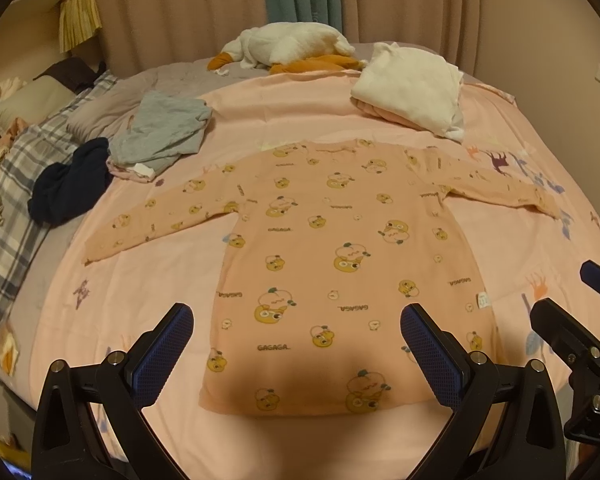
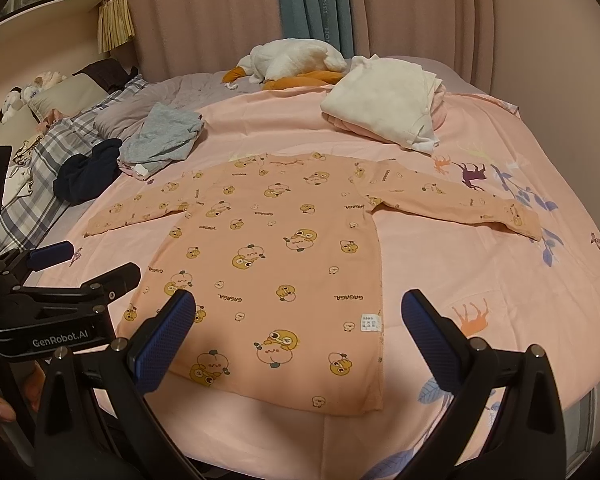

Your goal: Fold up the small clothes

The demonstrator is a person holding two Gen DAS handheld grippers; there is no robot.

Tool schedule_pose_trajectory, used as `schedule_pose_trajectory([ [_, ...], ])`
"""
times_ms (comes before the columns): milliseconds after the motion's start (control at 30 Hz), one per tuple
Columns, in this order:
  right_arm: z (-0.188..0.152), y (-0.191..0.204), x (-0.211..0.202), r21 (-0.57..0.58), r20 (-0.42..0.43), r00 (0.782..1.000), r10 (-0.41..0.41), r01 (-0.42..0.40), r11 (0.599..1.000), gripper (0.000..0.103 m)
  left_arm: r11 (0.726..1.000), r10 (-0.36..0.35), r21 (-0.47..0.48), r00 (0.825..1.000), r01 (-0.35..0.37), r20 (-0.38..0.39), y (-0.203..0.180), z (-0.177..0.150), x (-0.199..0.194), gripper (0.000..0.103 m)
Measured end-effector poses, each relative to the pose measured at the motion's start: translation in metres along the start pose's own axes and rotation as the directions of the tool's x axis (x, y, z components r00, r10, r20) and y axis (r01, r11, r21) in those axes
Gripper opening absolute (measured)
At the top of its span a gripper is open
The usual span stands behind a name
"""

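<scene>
- Both tools, left tool [image 1: 295,360] and right tool [image 2: 297,342], hover with jaws spread wide, gripping nothing.
- Peach long-sleeved shirt [image 1: 340,264] lies flat on the pink sheet [image 1: 147,280], sleeves spread, hem just beneath the tools.
- Folded cream clothes [image 1: 410,88] sit beyond its collar.

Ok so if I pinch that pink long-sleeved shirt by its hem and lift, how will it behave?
The shirt lies flat on the sheet, thin and limp, so it will probably drape and sag rather than hold shape. Its spread sleeves will likely trail and drag. It looks light, so one gripper should manage the weight.
</scene>
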State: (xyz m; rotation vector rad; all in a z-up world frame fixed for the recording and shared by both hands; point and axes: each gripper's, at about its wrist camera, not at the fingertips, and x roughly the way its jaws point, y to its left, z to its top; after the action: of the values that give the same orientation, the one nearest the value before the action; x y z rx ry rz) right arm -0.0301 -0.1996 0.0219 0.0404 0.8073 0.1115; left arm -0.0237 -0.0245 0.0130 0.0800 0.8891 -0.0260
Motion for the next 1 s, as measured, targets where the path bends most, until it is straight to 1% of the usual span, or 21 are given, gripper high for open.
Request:
schedule_pose_trajectory([
  [167,0.001,-0.008,0.003,0.011,-0.006,1.0,-0.004,0.004,1.0,0.103,1.0,-0.001,0.008,1.0,0.002,-0.007,-0.001,0.003,0.003,0.102],
  [633,-0.002,-0.01,0.005,0.02,-0.005,1.0,-0.005,0.005,1.0,0.103,1.0,0.002,0.012,1.0,-0.001,-0.012,-0.006,0.004,0.005,0.102],
  [1000,-0.005,-0.019,0.006,0.033,-0.004,1.0,-0.005,0.005,0.999,0.103,1.0,0.002,0.016,1.0,-0.002,-0.015,-0.009,0.003,0.007,0.102],
])
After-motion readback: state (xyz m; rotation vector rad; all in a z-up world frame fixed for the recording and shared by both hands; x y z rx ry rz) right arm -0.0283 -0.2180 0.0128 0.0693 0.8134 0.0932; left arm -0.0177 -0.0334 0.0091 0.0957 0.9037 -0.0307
